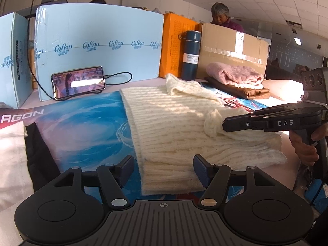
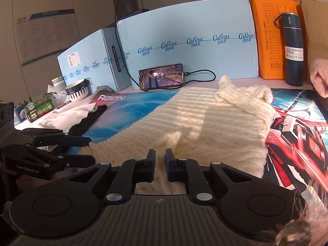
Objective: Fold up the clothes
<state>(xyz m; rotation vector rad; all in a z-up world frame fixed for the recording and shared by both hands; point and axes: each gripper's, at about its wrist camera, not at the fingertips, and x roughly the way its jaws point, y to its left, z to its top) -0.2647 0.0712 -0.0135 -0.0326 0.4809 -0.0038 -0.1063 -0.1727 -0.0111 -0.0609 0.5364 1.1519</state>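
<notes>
"AGON" on desk mat [image 2: 114, 100], "VACUUM BOTTLE 500ml" on flask [image 2: 293, 51]

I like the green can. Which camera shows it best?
The right wrist view. The green can lies on its side at the left edge of the table, next to a striped bowl, fully in sight. The left wrist view does not show the can at all.

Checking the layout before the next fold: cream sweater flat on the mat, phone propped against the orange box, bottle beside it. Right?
Not quite. The phone leans on the light blue box, not the orange box, as the right wrist view shows. The sweater and the bottle are as stated.
</notes>
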